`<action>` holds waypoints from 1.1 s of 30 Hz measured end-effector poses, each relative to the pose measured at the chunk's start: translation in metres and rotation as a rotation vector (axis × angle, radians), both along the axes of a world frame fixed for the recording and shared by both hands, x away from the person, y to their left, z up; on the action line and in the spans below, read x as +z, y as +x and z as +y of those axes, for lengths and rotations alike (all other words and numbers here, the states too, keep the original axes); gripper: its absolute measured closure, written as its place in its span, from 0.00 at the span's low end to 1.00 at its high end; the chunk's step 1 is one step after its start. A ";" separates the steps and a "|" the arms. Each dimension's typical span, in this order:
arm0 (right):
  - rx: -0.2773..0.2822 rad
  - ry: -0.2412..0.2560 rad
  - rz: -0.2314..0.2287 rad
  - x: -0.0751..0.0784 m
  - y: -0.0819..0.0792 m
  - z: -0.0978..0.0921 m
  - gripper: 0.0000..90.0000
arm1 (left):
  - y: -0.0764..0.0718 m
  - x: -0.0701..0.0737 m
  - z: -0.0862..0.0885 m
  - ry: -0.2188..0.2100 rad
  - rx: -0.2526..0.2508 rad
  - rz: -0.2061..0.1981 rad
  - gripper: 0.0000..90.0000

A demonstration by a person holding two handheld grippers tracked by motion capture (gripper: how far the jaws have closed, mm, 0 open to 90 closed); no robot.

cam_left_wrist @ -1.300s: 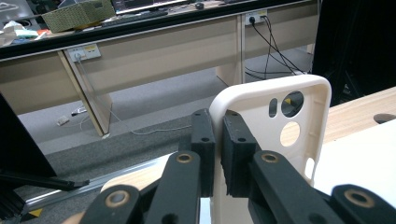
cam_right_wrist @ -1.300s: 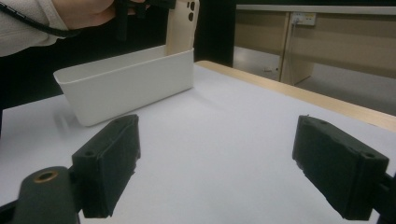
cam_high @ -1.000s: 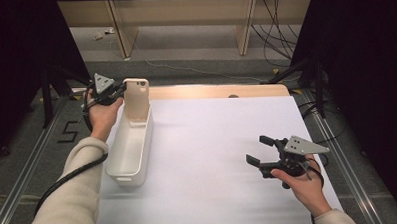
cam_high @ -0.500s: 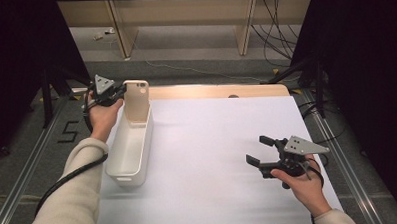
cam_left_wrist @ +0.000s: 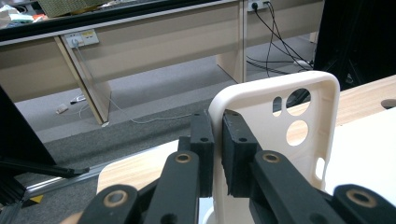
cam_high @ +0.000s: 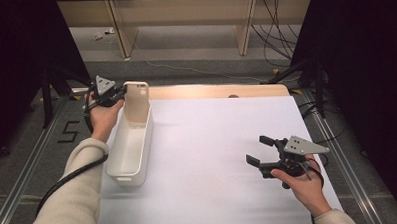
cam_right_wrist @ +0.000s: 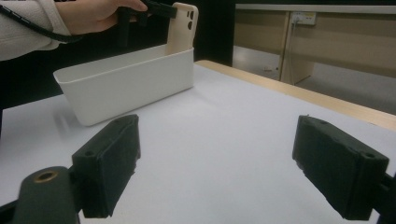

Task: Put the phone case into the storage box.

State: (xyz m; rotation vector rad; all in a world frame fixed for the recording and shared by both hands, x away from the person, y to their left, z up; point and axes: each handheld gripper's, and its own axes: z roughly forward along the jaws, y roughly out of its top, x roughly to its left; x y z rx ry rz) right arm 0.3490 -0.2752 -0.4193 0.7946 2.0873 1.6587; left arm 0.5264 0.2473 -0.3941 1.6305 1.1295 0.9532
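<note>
The phone case (cam_left_wrist: 275,140) is a cream, matte shell with rounded corners, standing upright with its camera end uppermost. Near that top corner it has two round cut-outs, one above the other, a small oval hole beside the upper one and a narrow slot lower on its edge. Its raised rim runs around the whole outline. In the high view the phone case (cam_high: 136,101) stands at the far end of the bin (cam_high: 119,162), its lower part inside the bin's walls.

The left gripper (cam_left_wrist: 217,140) has its two black jaws pressed narrowly together on the case's side edge, one jaw on the outer face and one on the inner face, just below the top corner. The cut-outs lie beyond the jaws, to their right.

The bin is a long, white, open-topped tub lying on the white table sheet (cam_high: 212,141).

The right gripper (cam_high: 261,151) sits well apart from the bin, low over the sheet, its jaws spread wide with nothing between them. Seen along those jaws, the bin (cam_right_wrist: 126,84) and case (cam_right_wrist: 182,25) stand ahead, to the left.
</note>
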 end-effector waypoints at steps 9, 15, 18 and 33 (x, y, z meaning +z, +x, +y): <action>0.001 0.000 0.001 0.000 0.000 0.000 0.18 | 0.001 -0.005 0.001 0.005 0.007 0.014 0.92; 0.001 -0.002 0.001 0.000 0.000 0.000 0.18 | 0.002 -0.008 0.000 0.009 0.009 0.022 0.92; 0.001 0.000 -0.001 0.000 0.000 0.000 0.18 | 0.002 -0.009 0.001 0.011 0.011 0.021 0.92; 0.001 -0.002 0.000 0.000 0.000 0.000 0.18 | 0.006 -0.011 0.002 0.031 0.022 0.035 0.90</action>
